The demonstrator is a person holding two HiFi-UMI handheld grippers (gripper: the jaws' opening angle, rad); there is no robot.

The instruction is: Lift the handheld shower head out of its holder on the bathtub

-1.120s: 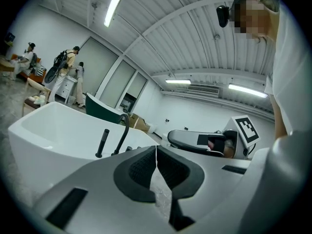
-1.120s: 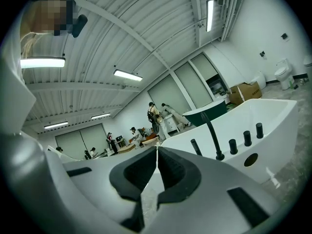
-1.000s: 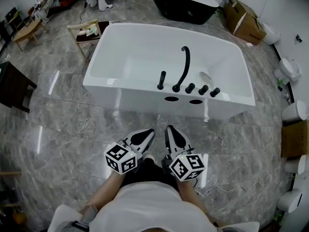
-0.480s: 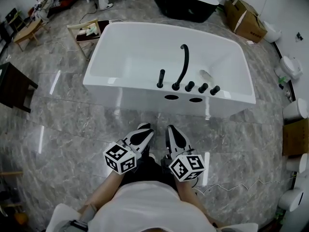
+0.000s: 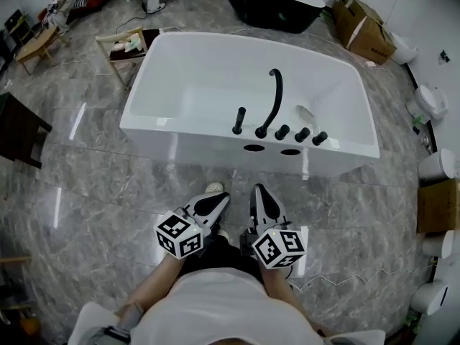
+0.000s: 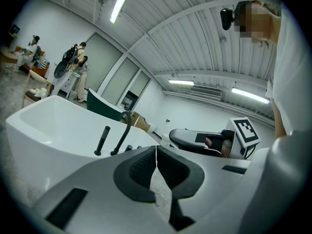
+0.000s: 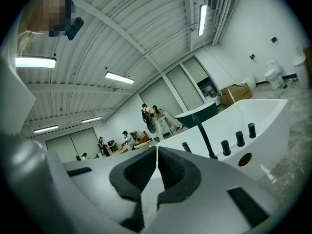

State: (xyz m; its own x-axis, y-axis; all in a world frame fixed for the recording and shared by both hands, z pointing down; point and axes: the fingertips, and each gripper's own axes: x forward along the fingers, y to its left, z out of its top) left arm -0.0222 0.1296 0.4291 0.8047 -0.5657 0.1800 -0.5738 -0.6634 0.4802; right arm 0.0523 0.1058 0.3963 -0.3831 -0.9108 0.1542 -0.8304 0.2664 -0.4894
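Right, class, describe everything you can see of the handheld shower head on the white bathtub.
The handheld shower head is a slim, straight, matt black rod, seemingly metal. It stands upright in its holder on the near rim of the bathtub, leftmost in a row with the tall curved black spout and three black knobs. It stands apart from the spout. No hose shows, and nothing but the holder touches it.

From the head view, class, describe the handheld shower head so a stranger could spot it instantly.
Find the white bathtub on the marble floor; black fittings line its near rim. The shower head is the straight upright rod at the left end, beside the curved spout, not a short knob.
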